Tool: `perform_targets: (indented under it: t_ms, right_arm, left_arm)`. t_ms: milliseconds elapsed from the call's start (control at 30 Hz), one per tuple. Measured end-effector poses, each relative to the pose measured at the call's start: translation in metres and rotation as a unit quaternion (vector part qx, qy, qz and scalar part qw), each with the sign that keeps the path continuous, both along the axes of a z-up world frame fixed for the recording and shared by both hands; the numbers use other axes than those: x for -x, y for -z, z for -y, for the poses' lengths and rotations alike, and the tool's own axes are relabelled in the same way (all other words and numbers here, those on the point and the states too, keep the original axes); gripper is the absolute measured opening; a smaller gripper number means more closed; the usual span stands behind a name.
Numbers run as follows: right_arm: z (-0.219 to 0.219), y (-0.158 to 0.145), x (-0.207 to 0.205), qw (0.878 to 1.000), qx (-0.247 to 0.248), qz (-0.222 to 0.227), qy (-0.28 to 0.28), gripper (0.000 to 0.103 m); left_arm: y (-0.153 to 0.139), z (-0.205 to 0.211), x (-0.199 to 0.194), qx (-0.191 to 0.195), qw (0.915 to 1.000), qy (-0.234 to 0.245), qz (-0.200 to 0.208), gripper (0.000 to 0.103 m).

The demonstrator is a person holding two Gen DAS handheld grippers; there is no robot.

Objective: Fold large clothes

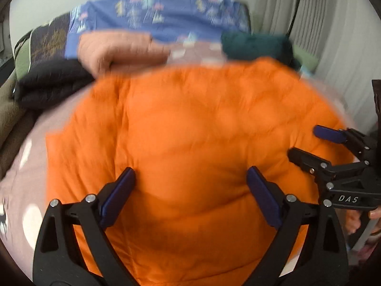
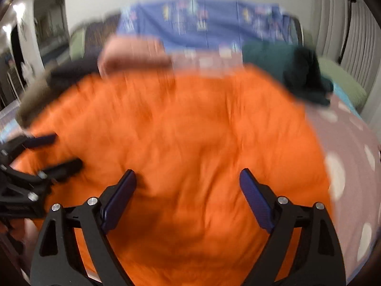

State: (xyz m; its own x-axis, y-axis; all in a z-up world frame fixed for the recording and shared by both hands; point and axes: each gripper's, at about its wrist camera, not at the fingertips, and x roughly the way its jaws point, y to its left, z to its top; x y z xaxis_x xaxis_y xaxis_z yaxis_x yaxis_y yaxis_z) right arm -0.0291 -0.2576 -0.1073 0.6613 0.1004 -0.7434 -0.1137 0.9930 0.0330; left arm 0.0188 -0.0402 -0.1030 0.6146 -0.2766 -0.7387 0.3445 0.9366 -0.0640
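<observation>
A large orange padded garment (image 1: 190,143) lies spread on the bed and fills the middle of both views (image 2: 185,143). My left gripper (image 1: 190,176) is open and empty just above the garment's near part. My right gripper (image 2: 188,178) is open and empty above the garment too. In the left wrist view the right gripper (image 1: 303,143) shows at the right edge, open. In the right wrist view the left gripper (image 2: 62,150) shows at the left edge, open. Both views are blurred by motion.
The bed has a pink spotted sheet (image 2: 352,162). Behind the garment lie a peach folded cloth (image 1: 119,47), a black cloth (image 1: 52,83), a dark green cloth (image 1: 257,45) and a blue patterned cover (image 1: 162,14). Curtains (image 1: 333,35) hang at right.
</observation>
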Motion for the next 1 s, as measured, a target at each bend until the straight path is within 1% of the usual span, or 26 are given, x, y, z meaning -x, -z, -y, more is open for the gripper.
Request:
perform_targets:
  t_ms: [33, 67, 100, 167, 233, 300, 367, 400, 467, 500, 533, 567, 600, 633, 667, 733, 833, 900, 933, 1000]
  right_arm:
    - [0.002, 0.011, -0.001, 1.0, -0.003, 0.003, 0.001, 0.09]
    - [0.002, 0.012, -0.003, 1.0, -0.002, -0.003, 0.002, 0.09]
    - [0.001, 0.012, -0.005, 1.0, -0.002, -0.009, 0.004, 0.09]
    - [0.0, 0.011, -0.008, 1.0, 0.004, -0.016, 0.003, 0.091]
    - [-0.001, 0.006, -0.006, 1.0, 0.011, -0.011, -0.001, 0.091]
    - [-0.002, -0.003, 0.005, 1.0, 0.016, -0.001, 0.003, 0.09]
    - [0.001, -0.018, 0.026, 1.0, 0.008, 0.018, 0.01, 0.09]
    - [0.001, -0.023, 0.036, 1.0, 0.002, 0.027, 0.003, 0.09]
    - [0.001, -0.032, 0.052, 0.999, 0.008, 0.038, -0.015, 0.09]
    - [0.001, -0.03, 0.057, 0.999, 0.014, 0.036, -0.019, 0.09]
    - [0.0, -0.024, 0.06, 0.999, 0.019, 0.025, -0.021, 0.09]
    - [0.001, -0.007, 0.059, 0.999, 0.021, -0.007, -0.023, 0.09]
    - [0.002, 0.005, 0.057, 0.999, 0.019, -0.018, -0.024, 0.091]
    - [0.003, 0.009, 0.057, 1.0, 0.02, -0.013, -0.02, 0.092]
    - [0.002, 0.01, 0.058, 1.0, 0.02, -0.015, -0.018, 0.092]
    - [0.002, 0.007, 0.056, 1.0, 0.014, -0.019, -0.011, 0.092]
    - [0.006, 0.002, 0.058, 1.0, 0.008, -0.021, -0.014, 0.092]
    - [0.009, -0.008, 0.057, 1.0, 0.014, -0.008, -0.007, 0.092]
    - [0.011, -0.018, 0.059, 1.0, 0.017, 0.011, -0.002, 0.092]
    - [0.015, -0.029, 0.063, 0.999, 0.016, 0.034, 0.002, 0.092]
  left_arm:
    - [0.013, 0.001, 0.001, -0.009, 0.9999, 0.0, 0.006, 0.098]
    - [0.019, 0.005, 0.003, -0.021, 0.9996, 0.005, 0.015, 0.098]
    - [0.022, 0.009, 0.002, -0.031, 0.9994, 0.006, 0.014, 0.098]
    - [0.022, 0.011, -0.002, -0.04, 0.9992, 0.004, 0.005, 0.098]
    - [0.022, 0.009, 0.0, -0.035, 0.9994, 0.005, 0.006, 0.098]
    - [0.016, 0.005, 0.005, -0.023, 0.9997, 0.002, 0.005, 0.098]
    - [0.004, -0.005, 0.014, -0.001, 1.0, -0.003, 0.002, 0.096]
    - [0.0, -0.012, 0.019, 0.005, 1.0, -0.004, 0.004, 0.096]
    - [-0.012, -0.021, 0.036, 0.017, 0.9997, 0.0, 0.016, 0.096]
    - [-0.015, -0.024, 0.043, 0.016, 0.9996, 0.002, 0.021, 0.096]
    - [-0.013, -0.026, 0.047, 0.01, 0.9998, 0.003, 0.018, 0.097]
    - [-0.006, -0.026, 0.049, 0.002, 1.0, 0.002, 0.007, 0.097]
    - [0.0, -0.026, 0.049, 0.0, 1.0, 0.003, -0.001, 0.098]
    - [0.007, -0.024, 0.049, 0.001, 1.0, 0.005, -0.003, 0.098]
    - [0.012, -0.02, 0.052, -0.009, 0.9999, 0.004, 0.004, 0.098]
    - [0.013, -0.014, 0.055, -0.027, 0.9996, -0.002, 0.007, 0.098]
    - [0.011, -0.014, 0.054, -0.029, 0.9995, -0.007, 0.003, 0.098]
    - [0.009, -0.016, 0.056, -0.027, 0.9996, -0.007, 0.001, 0.098]
    - [0.007, -0.016, 0.056, -0.028, 0.9996, -0.008, 0.0, 0.098]
    - [0.004, -0.015, 0.055, -0.03, 0.9995, -0.011, -0.003, 0.098]
